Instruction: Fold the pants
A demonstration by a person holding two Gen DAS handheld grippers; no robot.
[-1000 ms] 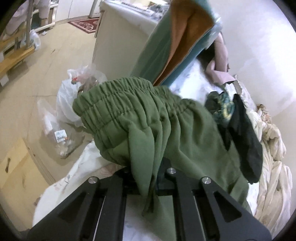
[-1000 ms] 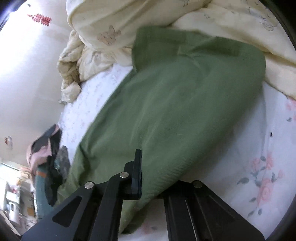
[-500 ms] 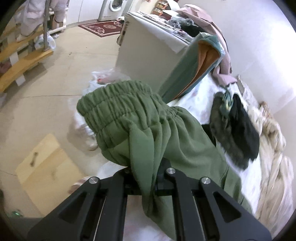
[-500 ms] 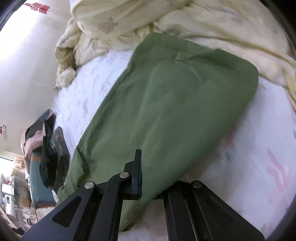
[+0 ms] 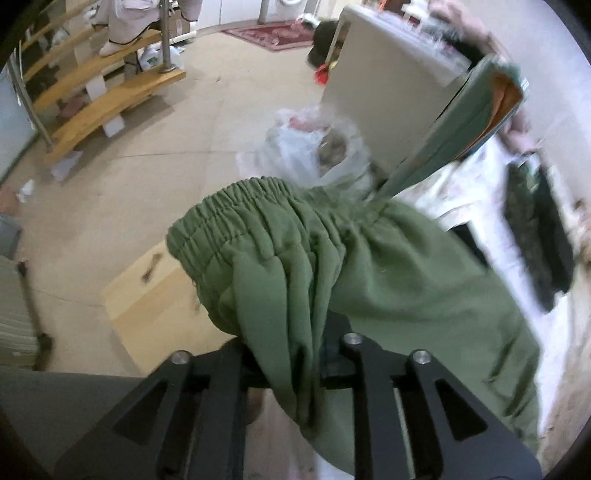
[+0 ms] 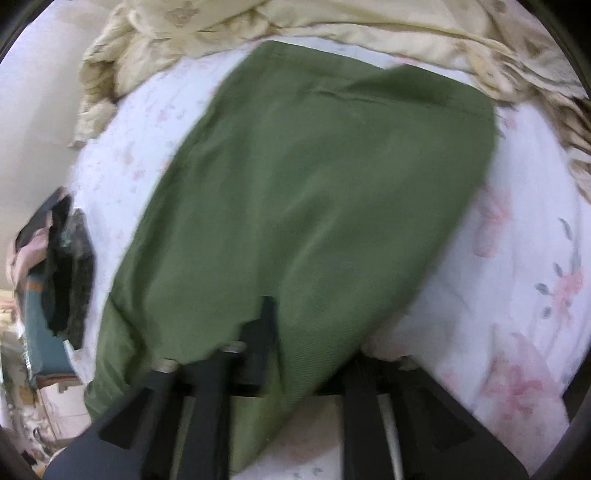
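- The green pants (image 5: 369, 266) are gripped at both ends; the left gripper (image 5: 295, 354) is clenched on a bunched fold just below the elastic waistband (image 5: 236, 206), with fabric spilling down between its fingers.
- In the left wrist view the waistband rises toward 11 o'clock, clear of the bed, with the floor (image 5: 155, 155) behind it; the rest of the garment trails off toward 4 o'clock.
- The right gripper (image 6: 306, 354) is clamped on the near edge of the pants (image 6: 317, 192), cloth pinched between its fingers and draped over the left one.
- In the right wrist view the long axis runs from the gripper at 6 o'clock up to a straight hem near 1 o'clock; the cloth lies broad and mostly flat on the floral bedsheet (image 6: 517, 295).
- The far hem sits just beside a crumpled cream quilt (image 6: 369, 26) crowding the sheet from 10 through 2 o'clock.
- Bare sheet shows along the pants' right edge from 2 to 5 o'clock, and a narrower strip on the left around 10 o'clock.
- A pile of dark clothes (image 6: 66, 280) sits at 9 o'clock, near the pants' left edge but apart from it.
- In the left wrist view a white plastic bag (image 5: 306, 147) stands on the floor just behind the waistband at 12 o'clock, with a pale cabinet (image 5: 384, 85) and a teal-and-orange folded cover (image 5: 476, 110) at 1 o'clock.
- Wooden stairs (image 5: 96, 88) lie well apart at 10 o'clock.
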